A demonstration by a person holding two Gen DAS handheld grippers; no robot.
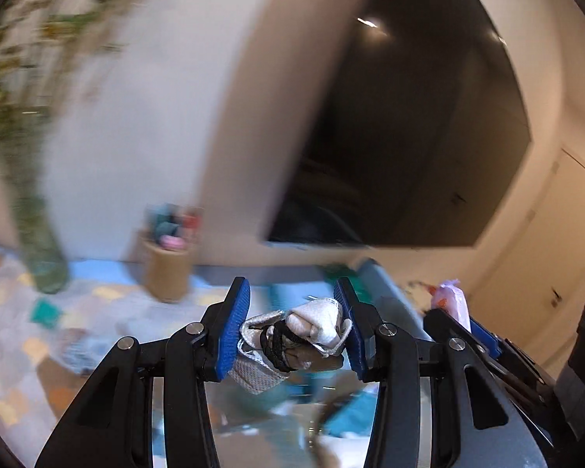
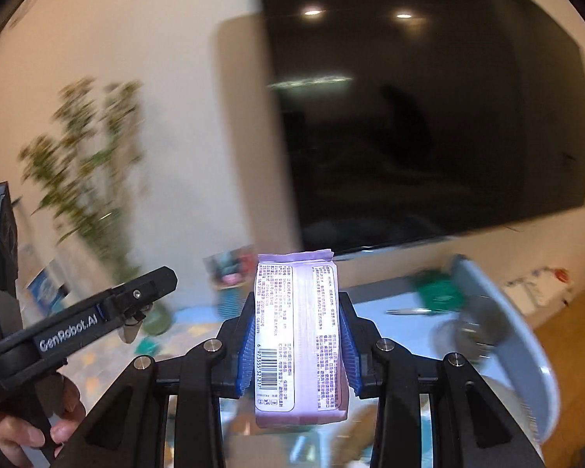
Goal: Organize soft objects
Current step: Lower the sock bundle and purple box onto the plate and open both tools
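Only the left wrist view shows the small rolled bundle of white cloth [image 1: 316, 331] with a dark strap, pinched between the blue fingers of the left gripper [image 1: 294, 325] above the desk [image 1: 97, 292]. Only the right wrist view shows the face of the purple tissue pack [image 2: 296, 335], printed with text and a barcode, clamped upright by the right gripper [image 2: 296, 341]. A brown cylindrical holder [image 1: 167, 273] on the desk carries blurred colourful items; a pale blue basket [image 2: 507, 331] stands at right, its contents too smeared to tell.
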